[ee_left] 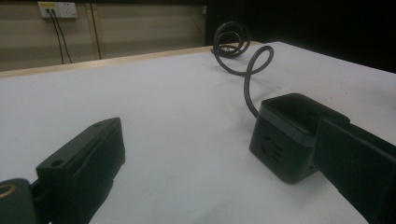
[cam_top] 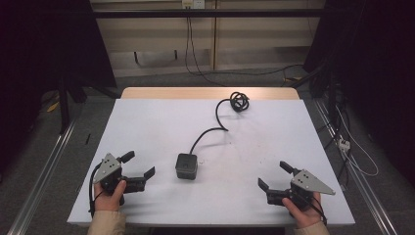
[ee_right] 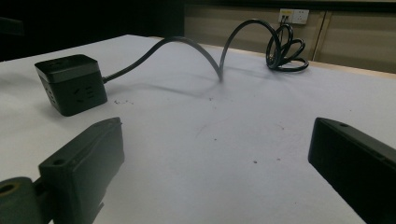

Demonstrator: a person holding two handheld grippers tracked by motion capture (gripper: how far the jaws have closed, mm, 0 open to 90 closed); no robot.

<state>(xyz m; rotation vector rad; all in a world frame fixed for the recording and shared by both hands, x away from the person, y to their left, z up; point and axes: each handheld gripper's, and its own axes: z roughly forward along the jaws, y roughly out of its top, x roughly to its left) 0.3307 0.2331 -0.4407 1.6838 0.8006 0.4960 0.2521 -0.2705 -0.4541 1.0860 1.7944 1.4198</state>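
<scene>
Resting near the table's front-left corner, the left gripper (cam_top: 140, 165) is sitting low over the white table (cam_top: 147, 122) with its jaws spread wide and nothing between them. Its own view is showing the black socket cube (ee_left: 285, 135) just beside its right-hand jaw, apart from it as far as I can tell, not pinched. Moving right, the socket cube (cam_top: 186, 166) is sitting upright at front centre, between the two tools. Its black cable (cam_top: 211, 129) is snaking back to a loose coil (cam_top: 239, 101) near the far edge. Further right, the right gripper (cam_top: 274, 177) is also gaping and holding nothing, well apart from the cube. Judging progress: nothing is being gripped yet, cube and cable are lying untouched, so the whole handling job is looking still ahead; the left tool is looking closest to a first grab.
</scene>
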